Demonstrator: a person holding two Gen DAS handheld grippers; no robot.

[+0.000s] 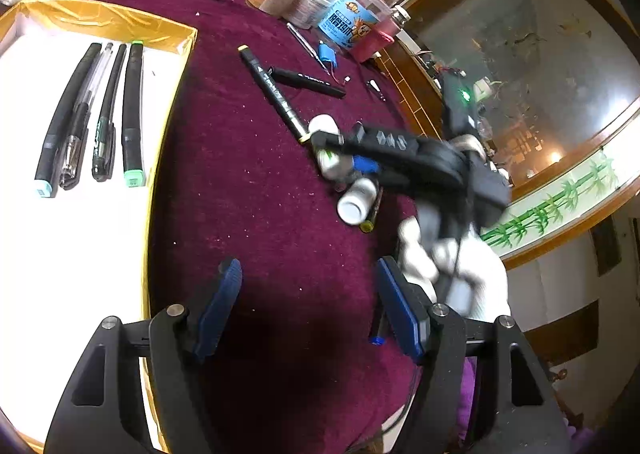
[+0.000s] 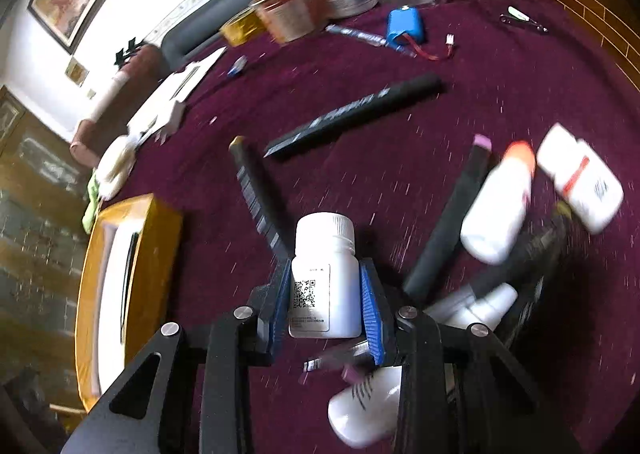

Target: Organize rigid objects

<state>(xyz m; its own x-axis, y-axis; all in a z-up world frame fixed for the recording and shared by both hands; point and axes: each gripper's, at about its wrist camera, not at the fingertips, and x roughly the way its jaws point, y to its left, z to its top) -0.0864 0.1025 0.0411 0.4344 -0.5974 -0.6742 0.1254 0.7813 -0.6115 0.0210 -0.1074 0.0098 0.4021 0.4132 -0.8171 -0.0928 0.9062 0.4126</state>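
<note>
The right claw (image 2: pixel 325 294) points steeply down at the tabletop (image 2: pixel 400 157), which has a dark red cloth on it. In the left wrist view, a hand in a white glove (image 1: pixel 452 258) holds this claw from behind. Its two blue pads (image 2: pixel 370 306) sit on both sides of a white bottle (image 2: pixel 326 274), and they touch it. The claw is gripping the bottle. The cap of the bottle points away from the claw, past the pad tips. The body with the square code label sits between the pads.

A black marker (image 2: pixel 260 197) lies just to the left of the white bottle. Another black marker (image 2: pixel 352 113) lies beyond the bottle, further from the claw. Right of the bottle lie a dark marker with a pink end (image 2: pixel 448 221) and two more white bottles, one with an orange cap (image 2: pixel 500 201) and one with a red stripe (image 2: pixel 580 181). They are blurry.

The left claw (image 1: pixel 310 302) tilts down over a bare part of the red cloth. Its pads (image 1: pixel 220 306) stand wide apart and nothing is between them. A white tray with a gold rim (image 1: pixel 176 65) lies well to the left of the white bottle. Four pens (image 1: pixel 92 113) lie side by side in it.
</note>
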